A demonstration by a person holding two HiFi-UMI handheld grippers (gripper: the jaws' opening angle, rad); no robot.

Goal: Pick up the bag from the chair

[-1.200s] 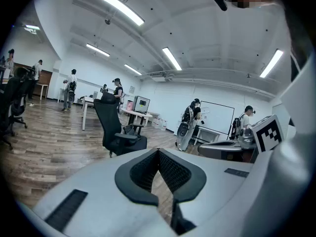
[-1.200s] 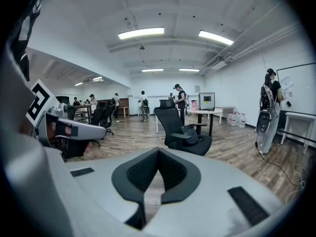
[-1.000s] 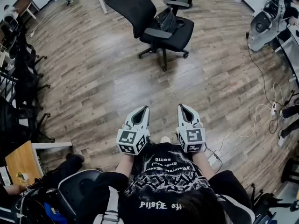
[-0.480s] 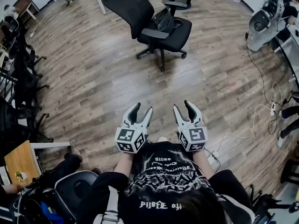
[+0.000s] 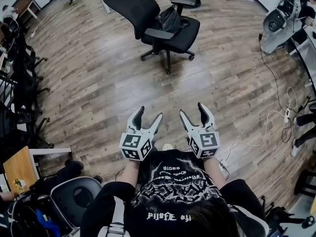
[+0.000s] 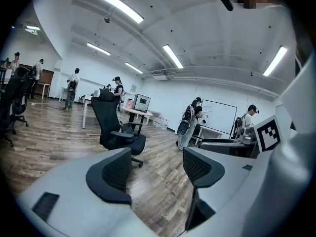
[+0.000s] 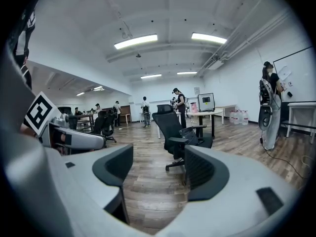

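Observation:
A black bag (image 5: pixel 171 19) lies on the seat of a black office chair (image 5: pixel 140 6), far across the wooden floor. Both grippers are held side by side in front of the person, well short of the chair. The jaws of my left gripper (image 5: pixel 149 113) have just been opening and stand wide with nothing between them. So do those of my right gripper (image 5: pixel 192 110). In the left gripper view the chair (image 6: pixel 109 120) shows beyond the left jaw. In the right gripper view the chair (image 7: pixel 169 125) and the bag (image 7: pixel 191 135) show between the jaws, far off.
White cables and a power strip (image 5: pixel 288 114) trail over the floor at the right. A row of dark chairs (image 5: pixel 19 68) lines the left side, with a wooden desk corner (image 5: pixel 19 169) at lower left. A grey machine (image 5: pixel 277 24) stands at upper right. People stand far off.
Both grippers went from shut to wide open. Both edged forward toward the chair.

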